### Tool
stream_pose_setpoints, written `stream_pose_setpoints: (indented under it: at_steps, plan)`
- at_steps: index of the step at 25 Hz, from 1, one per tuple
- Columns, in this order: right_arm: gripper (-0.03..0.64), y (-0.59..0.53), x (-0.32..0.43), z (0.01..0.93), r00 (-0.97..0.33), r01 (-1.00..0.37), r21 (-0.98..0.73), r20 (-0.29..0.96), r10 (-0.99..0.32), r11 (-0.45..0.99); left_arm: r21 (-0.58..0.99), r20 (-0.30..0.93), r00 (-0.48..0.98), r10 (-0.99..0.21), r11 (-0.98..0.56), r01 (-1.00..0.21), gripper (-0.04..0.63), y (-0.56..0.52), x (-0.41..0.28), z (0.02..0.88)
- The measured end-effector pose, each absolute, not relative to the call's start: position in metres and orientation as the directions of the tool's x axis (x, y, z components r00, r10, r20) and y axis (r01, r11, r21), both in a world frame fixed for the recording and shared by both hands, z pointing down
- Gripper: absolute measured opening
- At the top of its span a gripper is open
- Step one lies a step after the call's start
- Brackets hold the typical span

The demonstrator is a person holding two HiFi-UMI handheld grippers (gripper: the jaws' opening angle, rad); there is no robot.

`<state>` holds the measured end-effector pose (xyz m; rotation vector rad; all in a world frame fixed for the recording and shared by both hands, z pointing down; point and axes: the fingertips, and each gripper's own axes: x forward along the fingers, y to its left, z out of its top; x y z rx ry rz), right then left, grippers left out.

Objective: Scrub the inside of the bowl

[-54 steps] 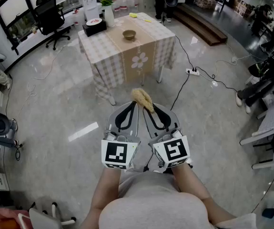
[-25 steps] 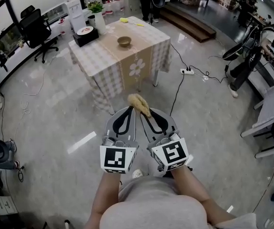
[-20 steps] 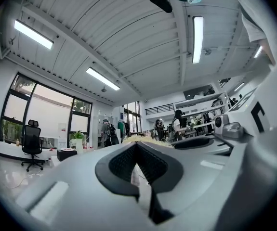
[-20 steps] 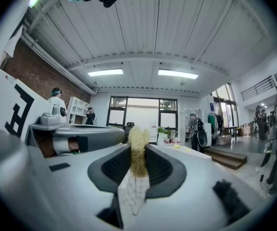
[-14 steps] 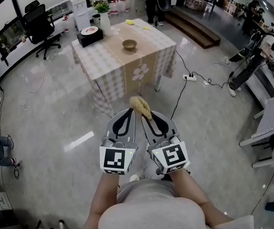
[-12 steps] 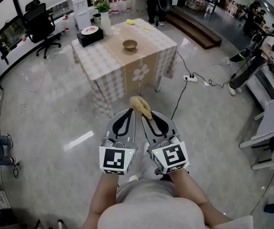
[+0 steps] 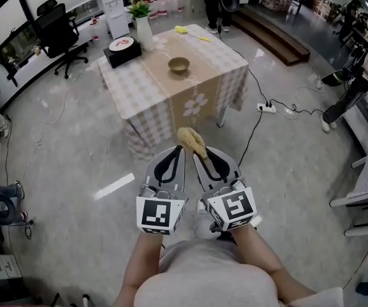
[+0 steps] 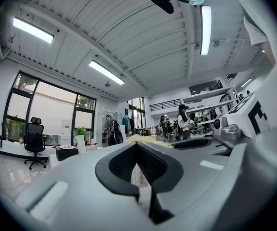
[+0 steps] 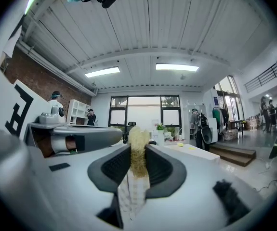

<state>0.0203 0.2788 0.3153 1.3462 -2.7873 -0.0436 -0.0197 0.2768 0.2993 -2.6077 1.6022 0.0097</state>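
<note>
We face the table (image 7: 139,85) from a way off, scrubber (image 7: 191,140) in hand.
Our right gripper (image 7: 198,153) has its jaws clamped on the tan, fibrous scrubber, which pokes out past the tips. Our left gripper (image 7: 176,149), just beside it, has its jaws pressed together with nothing between them. The bowl (image 7: 179,64) sits upright on the table's beige runner (image 7: 187,88), well ahead of both grippers.
</note>
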Motion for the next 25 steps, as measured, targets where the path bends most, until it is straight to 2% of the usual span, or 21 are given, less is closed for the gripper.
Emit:
stream_pose_setpoints:
  at_steps: [15, 25]
  plan:
    - [0.092, 0.156, 0.066, 0.316, -0.673, -0.739, 0.012, 0.037, -0.739, 0.674, -0.064, -0.012, 0.409, -0.913, -0.407, -0.911, 0.005, 0.150, 0.023, 0.303]
    - [0.092, 0.114, 0.086, 0.314, -0.700, -0.714, -0.001, 0.021, -0.714, 0.700, -0.069, -0.001, 0.368, -0.930, -0.367, -0.928, 0.005, 0.111, 0.042, 0.304]
